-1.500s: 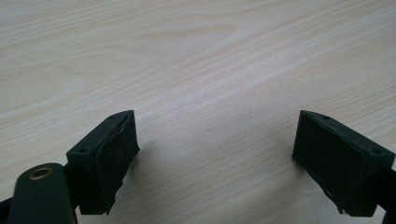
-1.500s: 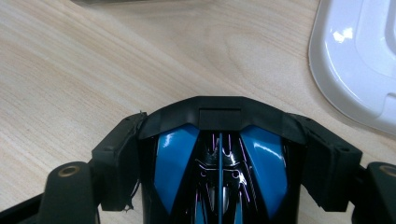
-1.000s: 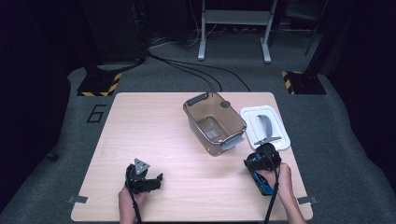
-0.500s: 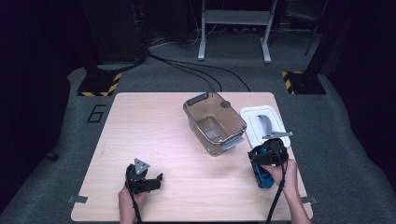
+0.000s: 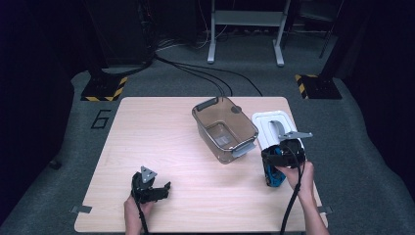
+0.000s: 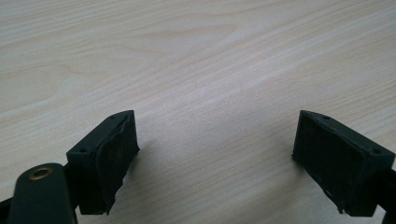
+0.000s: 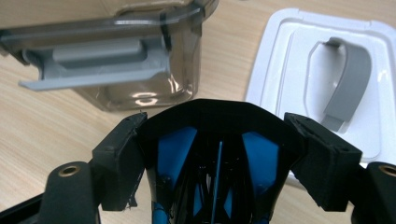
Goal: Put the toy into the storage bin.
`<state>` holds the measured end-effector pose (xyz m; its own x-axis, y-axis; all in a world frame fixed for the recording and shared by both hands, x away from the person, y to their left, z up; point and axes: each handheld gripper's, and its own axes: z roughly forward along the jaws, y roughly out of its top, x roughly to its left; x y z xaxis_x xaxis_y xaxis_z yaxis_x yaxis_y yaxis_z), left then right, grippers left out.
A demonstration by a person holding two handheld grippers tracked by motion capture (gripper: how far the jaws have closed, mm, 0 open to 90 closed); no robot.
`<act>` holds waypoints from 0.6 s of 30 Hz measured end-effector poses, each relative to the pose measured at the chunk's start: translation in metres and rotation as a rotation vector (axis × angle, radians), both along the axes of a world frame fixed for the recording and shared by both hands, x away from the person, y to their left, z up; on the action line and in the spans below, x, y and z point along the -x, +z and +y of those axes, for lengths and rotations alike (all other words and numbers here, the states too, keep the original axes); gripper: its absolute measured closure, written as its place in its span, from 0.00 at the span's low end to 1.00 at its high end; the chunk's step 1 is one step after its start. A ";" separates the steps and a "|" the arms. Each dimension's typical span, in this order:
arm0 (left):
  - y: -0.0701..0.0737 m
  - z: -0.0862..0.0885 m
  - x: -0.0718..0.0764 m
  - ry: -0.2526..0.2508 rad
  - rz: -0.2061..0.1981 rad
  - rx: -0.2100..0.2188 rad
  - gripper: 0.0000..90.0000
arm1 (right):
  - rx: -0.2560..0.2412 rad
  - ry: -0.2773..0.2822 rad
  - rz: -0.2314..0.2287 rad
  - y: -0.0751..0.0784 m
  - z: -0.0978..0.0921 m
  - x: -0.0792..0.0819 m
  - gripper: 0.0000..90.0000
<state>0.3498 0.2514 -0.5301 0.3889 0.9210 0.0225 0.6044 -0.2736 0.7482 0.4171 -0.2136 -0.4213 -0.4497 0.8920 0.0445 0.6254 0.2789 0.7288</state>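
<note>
My right gripper is shut on a black and blue object and holds it over the table's right side. The object sits just in front of a white lid with a grey handle. Left of the lid stands a clear brown-tinted container with grey latches, nothing inside it. My left gripper rests open near the front left edge, with bare wood between its jaws.
The wooden table has open room across its left and middle. Beyond it are dark floor, cables, a metal stand and yellow-black striped floor plates.
My right gripper has carried the black and blue object away from the front edge, closer to the lid and container. The left gripper has stayed put.
</note>
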 end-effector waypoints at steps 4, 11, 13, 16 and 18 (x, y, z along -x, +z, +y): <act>0.000 0.000 0.000 0.000 0.000 0.000 0.15 | -0.004 -0.006 -0.015 0.007 -0.001 -0.004 0.26; 0.000 0.000 0.000 0.000 0.000 0.000 0.15 | 0.000 -0.019 -0.044 0.019 -0.001 -0.015 0.26; 0.000 0.000 0.000 0.000 0.000 0.000 0.15 | 0.003 -0.024 -0.052 0.021 -0.002 -0.019 0.26; 0.000 0.000 0.000 0.000 0.000 0.000 0.15 | 0.000 -0.037 -0.052 0.024 -0.002 -0.024 0.26; 0.000 0.000 0.000 0.000 0.000 0.000 0.15 | -0.002 -0.044 -0.053 0.025 -0.002 -0.027 0.26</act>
<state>0.3498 0.2515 -0.5301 0.3889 0.9210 0.0225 0.6044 -0.2735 0.7483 0.4440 -0.2153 -0.3959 -0.4117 0.9110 0.0236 0.5972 0.2502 0.7621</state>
